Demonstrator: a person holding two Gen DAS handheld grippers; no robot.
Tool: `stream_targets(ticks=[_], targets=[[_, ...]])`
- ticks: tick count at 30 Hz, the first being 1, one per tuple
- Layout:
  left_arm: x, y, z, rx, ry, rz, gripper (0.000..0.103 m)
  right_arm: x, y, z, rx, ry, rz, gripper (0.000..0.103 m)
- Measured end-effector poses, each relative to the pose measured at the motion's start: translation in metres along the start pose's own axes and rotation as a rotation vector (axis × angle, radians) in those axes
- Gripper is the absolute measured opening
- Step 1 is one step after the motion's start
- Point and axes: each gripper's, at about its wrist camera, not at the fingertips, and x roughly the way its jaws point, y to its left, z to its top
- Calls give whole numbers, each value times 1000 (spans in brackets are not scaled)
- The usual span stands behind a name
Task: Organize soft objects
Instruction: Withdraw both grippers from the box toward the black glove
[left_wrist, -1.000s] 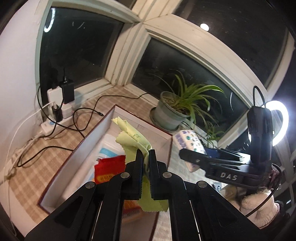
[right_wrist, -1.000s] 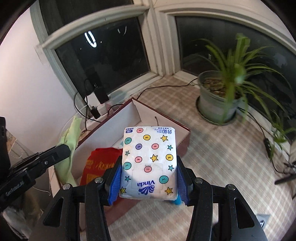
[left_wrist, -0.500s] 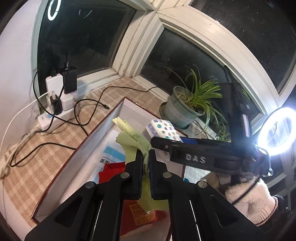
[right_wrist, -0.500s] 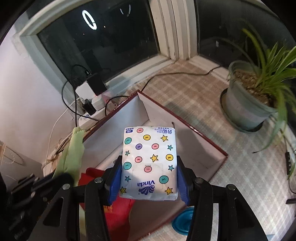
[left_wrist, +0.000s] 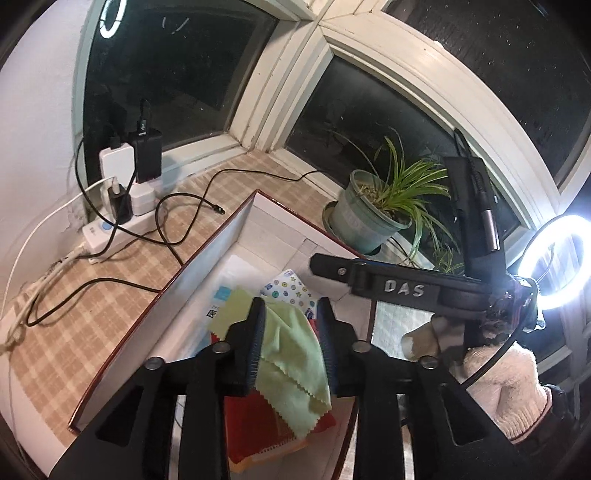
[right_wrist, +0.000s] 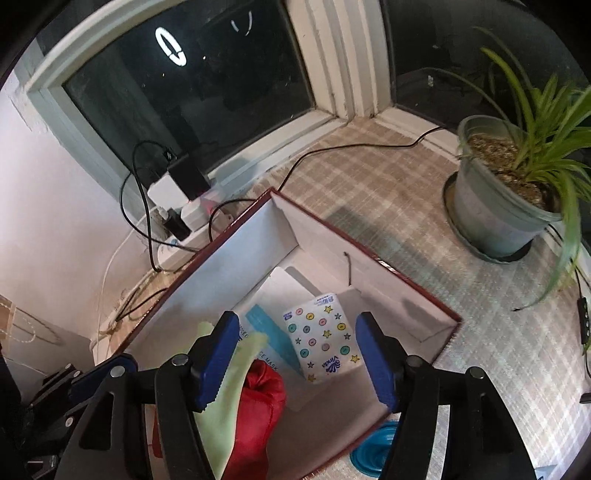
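Observation:
An open box with white walls and a dark red rim (left_wrist: 207, 254) (right_wrist: 369, 254) stands on the checked sill. My left gripper (left_wrist: 291, 314) is open above it; a light green cloth (left_wrist: 295, 354) lies loose between its fingers, draped over a red packet (left_wrist: 258, 424). My right gripper (right_wrist: 295, 325) is open and empty over the box. The Vinda tissue pack with dots and stars (right_wrist: 323, 341) lies on the box floor below it, next to a white and blue mask packet (right_wrist: 269, 332). The green cloth (right_wrist: 221, 417) and red packet (right_wrist: 262, 406) show at the lower left there.
A potted spider plant (left_wrist: 373, 218) (right_wrist: 509, 199) stands right of the box. A power strip with chargers and black cables (left_wrist: 118, 210) (right_wrist: 177, 206) lies at the left by the window. A ring light (left_wrist: 554, 273) glows at the right. A blue disc (right_wrist: 373, 450) lies by the box's near corner.
Both grippers have opened. The right one let go of the tissue pack, which now lies in the box. The left one released the green cloth onto the red packet.

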Motion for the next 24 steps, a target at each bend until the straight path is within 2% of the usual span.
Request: stream_targets(ticks=[5, 7, 10, 13, 17, 24], targets=[[-12, -2, -2, -10, -16, -6, 30, -29, -14, -11, 22, -33, 33, 62], [-19, -4, -4, -15, -23, -17, 31, -47, -20, -20, 4, -56, 16, 62], [-31, -12, -8, -6, -40, -37, 31, -76, -31, -35, 16, -81, 39, 62], [-41, -24, -14, 12, -47, -70, 31, -109, -47, -56, 33, -117, 46, 62], [-49, -47, -25, 50, -50, -114, 43, -152, -76, -91, 84, -162, 48, 62], [-41, -92, -53, 108, 10, -206, 43, -203, -139, -157, 201, -208, 20, 62]])
